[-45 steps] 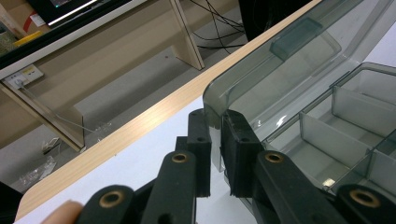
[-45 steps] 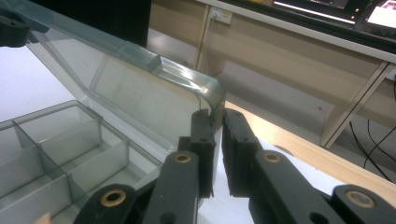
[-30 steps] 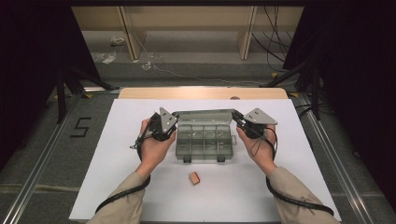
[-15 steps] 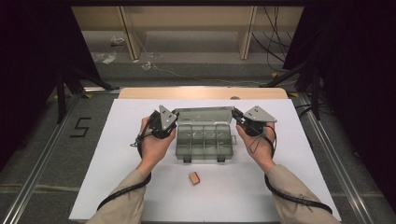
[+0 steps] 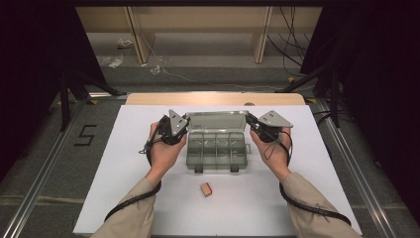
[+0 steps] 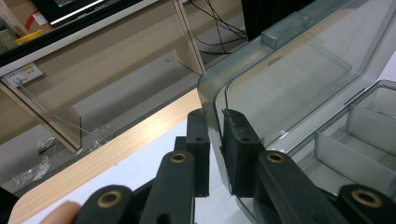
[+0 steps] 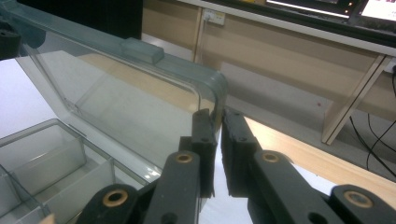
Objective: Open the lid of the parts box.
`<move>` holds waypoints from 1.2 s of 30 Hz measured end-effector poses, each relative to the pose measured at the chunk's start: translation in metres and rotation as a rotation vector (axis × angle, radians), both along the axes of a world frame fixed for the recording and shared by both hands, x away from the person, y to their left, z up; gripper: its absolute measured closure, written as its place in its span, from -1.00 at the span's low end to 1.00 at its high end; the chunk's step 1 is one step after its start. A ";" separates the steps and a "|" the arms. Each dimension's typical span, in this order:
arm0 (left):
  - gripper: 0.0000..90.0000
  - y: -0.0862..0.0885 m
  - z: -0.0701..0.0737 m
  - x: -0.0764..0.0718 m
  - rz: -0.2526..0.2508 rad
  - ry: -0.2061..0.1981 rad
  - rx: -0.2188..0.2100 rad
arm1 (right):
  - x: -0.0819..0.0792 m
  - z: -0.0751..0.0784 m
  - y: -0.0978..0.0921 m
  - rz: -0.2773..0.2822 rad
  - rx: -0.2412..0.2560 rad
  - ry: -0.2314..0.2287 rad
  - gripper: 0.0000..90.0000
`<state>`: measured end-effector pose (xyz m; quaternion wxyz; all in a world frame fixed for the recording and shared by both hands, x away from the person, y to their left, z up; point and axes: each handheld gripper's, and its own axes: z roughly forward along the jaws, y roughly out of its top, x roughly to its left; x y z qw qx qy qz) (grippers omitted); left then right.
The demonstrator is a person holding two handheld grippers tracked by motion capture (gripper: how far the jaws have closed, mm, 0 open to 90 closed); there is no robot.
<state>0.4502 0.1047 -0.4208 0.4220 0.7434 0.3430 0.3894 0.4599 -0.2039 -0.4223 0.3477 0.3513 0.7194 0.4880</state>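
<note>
Gripping the raised lid (image 5: 216,120) of the clear grey plastic compartment box (image 5: 216,151) at both back corners, w/ the box mid-way on the white table sheet (image 5: 114,163): left gripper (image 5: 182,125) clamped on the lid's left corner edge, jaws either side of the rim in the left gripper view (image 6: 215,140); right gripper (image 5: 251,124) likewise pinched on the right corner (image 7: 217,126). Small tan wooden block (image 5: 206,189) lies on the sheet nearer the person, well apart from the box. Risks, IMO: both grips sit on thin slick rim, so a pad could slip off if one hand pulls harder; uneven push could twist the lid at the hinge or drag the light base across the sheet. Vs 1 s ago: barely any diff – hands, lid angle, block all approx same place, grip unchanged.
</note>
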 end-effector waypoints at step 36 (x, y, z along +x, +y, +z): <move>0.78 0.000 -0.002 0.014 0.013 -0.002 -0.035 | 0.014 -0.001 0.001 -0.013 0.025 0.015 0.88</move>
